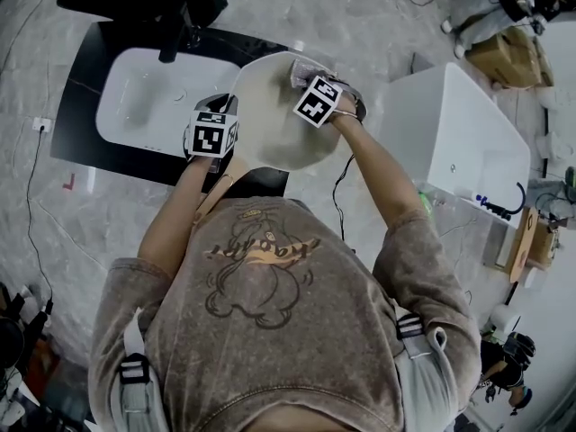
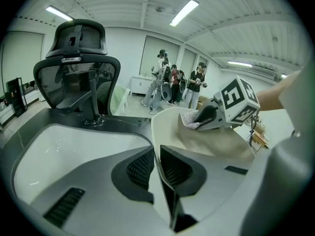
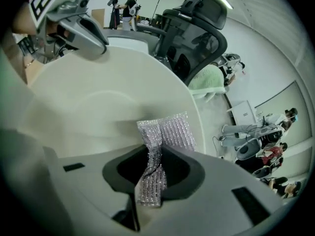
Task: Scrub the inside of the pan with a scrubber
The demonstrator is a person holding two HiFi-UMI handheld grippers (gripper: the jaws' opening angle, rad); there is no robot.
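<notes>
A pale round pan (image 1: pixel 270 120) is held tilted above the sink. My left gripper (image 1: pixel 236 126) is shut on its near left rim; in the left gripper view the thin rim (image 2: pixel 156 132) runs between the dark pads of that gripper (image 2: pixel 156 154). Inside the pan (image 2: pixel 216 144), at its far side, my right gripper (image 1: pixel 300 77) is shut on a silvery mesh scrubber (image 1: pixel 297 68). In the right gripper view the scrubber (image 3: pixel 165 131) sticks out of the gripper (image 3: pixel 152 156) and lies against the pan's inner wall (image 3: pixel 93 112). The left gripper (image 3: pixel 91 38) shows at the pan's opposite rim.
Below the pan, a white sink (image 1: pixel 144 97) sits in a black counter (image 1: pixel 81 124), with a dark faucet (image 1: pixel 177 39) behind it. A black office chair (image 2: pixel 78 68) stands behind the sink. A white tub (image 1: pixel 472 138) is at the right. People stand far off (image 2: pixel 170 82).
</notes>
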